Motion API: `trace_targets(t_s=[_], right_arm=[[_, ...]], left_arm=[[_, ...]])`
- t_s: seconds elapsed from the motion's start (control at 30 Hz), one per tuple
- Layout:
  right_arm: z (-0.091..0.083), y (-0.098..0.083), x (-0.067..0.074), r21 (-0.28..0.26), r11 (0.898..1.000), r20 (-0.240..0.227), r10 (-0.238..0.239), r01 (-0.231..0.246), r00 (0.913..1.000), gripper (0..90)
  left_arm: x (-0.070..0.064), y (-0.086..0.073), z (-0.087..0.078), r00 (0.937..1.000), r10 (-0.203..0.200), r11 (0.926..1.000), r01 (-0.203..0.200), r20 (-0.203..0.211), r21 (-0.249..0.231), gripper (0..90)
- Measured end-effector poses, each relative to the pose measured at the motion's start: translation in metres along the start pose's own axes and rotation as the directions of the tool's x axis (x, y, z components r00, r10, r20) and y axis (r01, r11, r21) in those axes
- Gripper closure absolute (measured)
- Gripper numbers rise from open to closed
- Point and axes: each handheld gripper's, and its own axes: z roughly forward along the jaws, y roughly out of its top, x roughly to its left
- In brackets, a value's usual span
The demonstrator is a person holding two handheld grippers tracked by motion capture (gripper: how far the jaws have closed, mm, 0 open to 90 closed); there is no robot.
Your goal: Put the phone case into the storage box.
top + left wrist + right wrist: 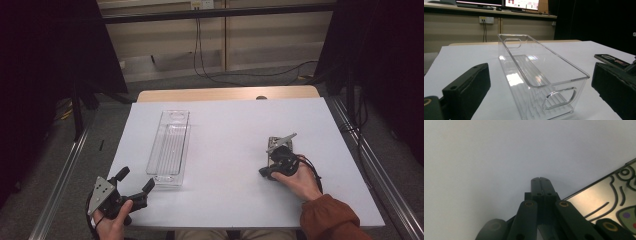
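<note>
Right gripper point(274, 150) sits at the right side of the white tabletop point(230, 125), jaws pressed fully together with nothing between them; in the right gripper view the two black jaw tips point(540, 185) meet flat against each other, pointing down at the white surface. Just beside those tips lies a flat silvery tin point(604, 202) with a dark line drawing and small coloured spots on its lid; the jaws are next to its edge, not gripping it. In the high view the tin point(272, 145) lies flat on the tabletop, mostly covered by the gripper, and the right hand point(300, 180), in a rust-orange sleeve point(327, 217), holds the gripper from the near edge.

Left gripper point(136, 182) rests at the near left corner of the tabletop, held by the left hand point(112, 222), jaws spread wide and empty. In the left gripper view its two black jaws stand apart, one at each side. Clear plastic tray point(541, 72) stands upright just ahead of them, empty, long and narrow, with cut-out handles in both ends. In the high view the tray point(170, 145) lies lengthwise, running away from the person, well apart from the tin.
</note>
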Motion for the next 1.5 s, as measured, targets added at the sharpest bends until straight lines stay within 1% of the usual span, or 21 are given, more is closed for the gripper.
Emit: trace_targets(t_s=[0.03,0.1,0.23,0.27,0.3,0.4,0.43,0.6,0.7,0.73,0.77,0.9,0.97,1.0,1.1,1.13,1.23,1.27,1.3,1.37,1.5], right_arm=[[-0.001,-0.001,0.000,0.001,1.000,0.002,0.006,-0.006,1.0000,90.0],[-0.003,-0.004,-0.001,0.000,1.000,0.000,0.002,-0.002,1.0000,90.0],[-0.006,-0.008,-0.001,0.002,1.000,0.000,0.018,-0.018,0.9998,90.0],[-0.006,-0.009,-0.002,-0.001,1.000,0.007,0.008,-0.008,0.9999,90.0],[-0.007,-0.010,-0.002,-0.002,1.000,0.000,0.012,-0.012,0.9999,90.0],[-0.009,-0.013,-0.003,-0.005,1.000,0.005,0.012,-0.012,0.9999,90.0],[-0.010,-0.014,-0.002,0.000,1.000,0.005,0.025,-0.025,0.9997,90.0],[-0.015,-0.020,-0.005,-0.001,1.000,0.008,0.028,-0.028,0.9996,90.0],[-0.017,-0.023,-0.005,-0.007,0.999,0.011,0.043,-0.043,0.9990,90.0],[-0.017,-0.024,-0.006,-0.005,0.999,0.012,0.034,-0.034,0.9994,90.0],[-0.018,-0.025,-0.006,-0.010,0.999,0.014,0.044,-0.044,0.9989,90.0],[-0.020,-0.028,-0.008,-0.005,0.999,0.015,0.044,-0.044,0.9989,90.0],[-0.022,-0.030,-0.009,-0.006,0.998,0.017,0.055,-0.055,0.9984,90.0],[-0.022,-0.031,-0.010,-0.013,0.999,0.015,0.050,-0.050,0.9986,90.0],[-0.023,-0.032,-0.010,-0.013,0.998,0.021,0.060,-0.060,0.9980,90.0],[-0.024,-0.032,-0.011,-0.008,0.999,0.019,0.051,-0.051,0.9985,90.0],[-0.026,-0.034,-0.013,-0.009,0.999,0.026,0.054,-0.054,0.9982,90.0],[-0.026,-0.035,-0.013,-0.012,0.998,0.026,0.067,-0.067,0.9974,90.0],[-0.027,-0.036,-0.013,-0.012,0.998,0.027,0.065,-0.065,0.9975,90.0],[-0.029,-0.039,-0.015,-0.013,0.998,0.033,0.069,-0.069,0.9970,90.0],[-0.033,-0.044,-0.018,-0.021,0.996,0.040,0.088,-0.087,0.9953,90.0]], left_arm=[[0.000,0.000,0.000,1.0000,0.000,1.0000,0.000,0.000,0.001,2.2],[0.000,0.000,0.000,1.0000,0.001,1.0000,-0.001,0.000,0.000,2.2],[0.000,0.000,0.000,1.0000,0.003,1.0000,-0.003,0.001,0.002,2.2],[0.000,0.000,0.000,1.0000,0.001,1.0000,-0.001,0.000,0.001,2.2],[0.000,0.000,0.000,1.0000,0.000,1.0000,0.000,0.000,0.000,2.2],[0.000,0.000,0.000,1.0000,-0.001,1.0000,0.001,0.000,0.000,2.2],[0.000,0.000,0.000,1.0000,0.000,1.0000,0.000,0.001,0.001,2.2],[0.000,0.000,0.000,1.0000,0.006,1.0000,-0.006,0.002,0.005,2.2],[-0.001,0.000,0.001,1.0000,-0.002,1.0000,0.002,0.003,-0.001,2.2],[-0.001,0.000,0.000,1.0000,0.000,1.0000,0.000,0.002,0.001,2.2],[0.000,0.000,0.000,1.0000,-0.001,1.0000,0.001,-0.001,0.000,2.2],[0.000,0.000,0.000,1.0000,-0.001,1.0000,0.001,0.000,0.001,2.2],[0.000,0.000,0.000,1.0000,-0.002,1.0000,0.002,0.000,0.000,2.2],[0.000,0.000,0.000,1.0000,0.000,1.0000,0.000,0.001,0.001,2.2],[0.000,0.000,0.000,1.0000,-0.002,1.0000,0.002,0.001,0.000,2.2],[0.000,0.000,0.000,1.0000,-0.002,1.0000,0.002,0.001,0.000,2.2],[0.000,0.000,0.000,1.0000,-0.001,1.0000,0.001,-0.001,0.002,2.2],[0.000,0.000,0.000,1.0000,-0.001,1.0000,0.001,0.000,0.001,2.2],[0.000,0.000,0.000,1.0000,0.000,1.0000,0.000,-0.005,0.004,2.2],[0.000,0.000,0.001,1.0000,-0.001,1.0000,0.001,0.000,0.001,2.2],[0.000,0.000,0.001,1.0000,-0.003,1.0000,0.003,0.003,0.003,2.2]])
